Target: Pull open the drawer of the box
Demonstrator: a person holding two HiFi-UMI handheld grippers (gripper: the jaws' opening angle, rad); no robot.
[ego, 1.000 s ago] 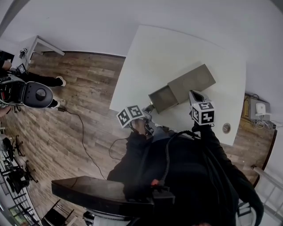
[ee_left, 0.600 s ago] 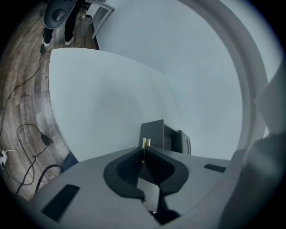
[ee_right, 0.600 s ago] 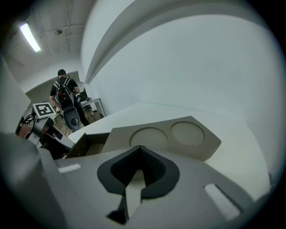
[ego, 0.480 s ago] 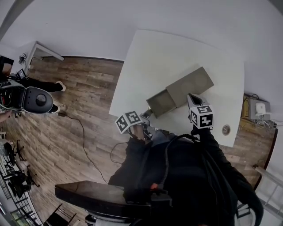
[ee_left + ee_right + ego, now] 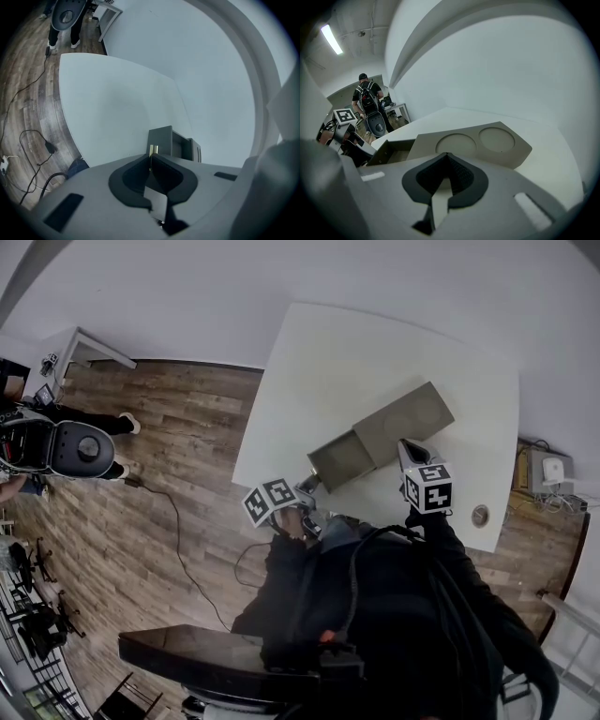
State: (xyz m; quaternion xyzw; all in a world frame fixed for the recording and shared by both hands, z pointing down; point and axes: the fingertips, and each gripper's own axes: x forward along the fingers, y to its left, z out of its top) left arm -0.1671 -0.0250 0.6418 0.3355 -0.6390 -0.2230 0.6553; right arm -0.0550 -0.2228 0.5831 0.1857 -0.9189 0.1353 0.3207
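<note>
A grey box (image 5: 403, 418) lies across the white table (image 5: 375, 343), with two round recesses in its top (image 5: 473, 140). Its drawer (image 5: 339, 457) stands pulled out toward the table's near left edge, and the inside looks empty (image 5: 393, 150). My left gripper (image 5: 307, 486) is at the drawer's front, shut on the small brass handle (image 5: 153, 149). My right gripper (image 5: 409, 448) is at the box's near long side, jaws shut with nothing between them (image 5: 448, 157). Whether it touches the box I cannot tell.
The table's near edge runs just under the drawer's front. A round cable hole (image 5: 480, 515) is in the table at the near right. On the wooden floor to the left are a cable (image 5: 178, 521) and a person with a round grey device (image 5: 75, 448).
My left gripper has drawn a little back toward me with the handle, and the drawer stands slightly further out of the box. The right gripper has hardly moved.
</note>
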